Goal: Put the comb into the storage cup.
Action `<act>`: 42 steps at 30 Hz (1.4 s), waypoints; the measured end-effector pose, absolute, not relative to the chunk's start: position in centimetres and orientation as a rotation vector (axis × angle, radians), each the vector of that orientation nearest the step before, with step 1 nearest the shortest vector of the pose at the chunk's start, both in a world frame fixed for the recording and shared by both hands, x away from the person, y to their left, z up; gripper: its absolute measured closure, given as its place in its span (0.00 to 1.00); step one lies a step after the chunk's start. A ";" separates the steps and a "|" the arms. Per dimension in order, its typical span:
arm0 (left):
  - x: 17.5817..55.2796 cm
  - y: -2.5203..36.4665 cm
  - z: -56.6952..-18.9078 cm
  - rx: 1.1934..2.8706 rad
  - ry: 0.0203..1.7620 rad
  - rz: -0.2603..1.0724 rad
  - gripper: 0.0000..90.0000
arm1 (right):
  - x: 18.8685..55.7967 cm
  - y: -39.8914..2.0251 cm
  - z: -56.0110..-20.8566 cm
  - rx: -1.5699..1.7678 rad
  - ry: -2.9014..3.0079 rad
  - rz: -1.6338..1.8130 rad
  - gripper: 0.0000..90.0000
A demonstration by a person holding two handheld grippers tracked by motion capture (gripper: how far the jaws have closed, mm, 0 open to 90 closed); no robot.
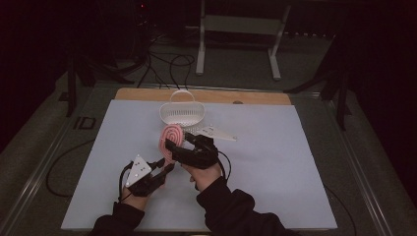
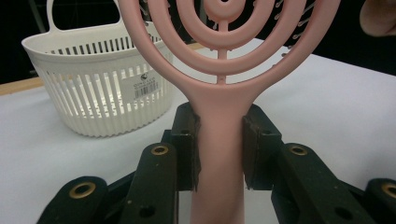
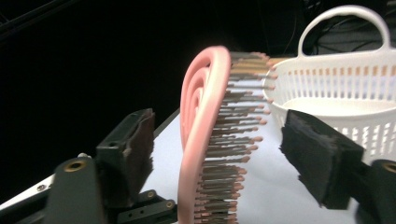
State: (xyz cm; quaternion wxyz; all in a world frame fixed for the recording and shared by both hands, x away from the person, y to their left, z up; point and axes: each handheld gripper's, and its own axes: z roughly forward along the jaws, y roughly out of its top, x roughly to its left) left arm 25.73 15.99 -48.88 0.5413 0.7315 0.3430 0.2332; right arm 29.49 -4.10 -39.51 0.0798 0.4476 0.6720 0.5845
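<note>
High view: left claw (image 1: 164, 169) clamps the brush (image 1: 169, 139) handle upright so the open right claw (image 1: 189, 141) can straddle its head.

Table (image 1: 275, 162) (white-topped) — bearing a slatted basket (image 1: 182, 114).

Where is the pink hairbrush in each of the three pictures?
High view: the pink hairbrush stands at the middle of the table, in front of the white basket.
Left gripper view: its handle rises at the centre, clamped between the black jaws, with its ringed head at the top.
Right gripper view: it stands edge-on at the centre, bristles toward the right jaw.
Shared landmark: the white basket.
</note>
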 end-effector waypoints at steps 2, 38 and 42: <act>25.7 16.0 -48.9 1.736 0.814 0.553 0.78 | 29.5 -4.0 -39.6 1.356 2.008 1.753 0.33; 26.4 15.5 -48.4 1.812 0.836 0.422 0.42 | 30.3 -4.1 -40.0 1.273 2.020 1.813 0.71; 26.7 15.6 -48.5 1.837 0.858 0.396 0.34 | 30.4 -4.2 -39.5 1.215 2.030 1.807 0.71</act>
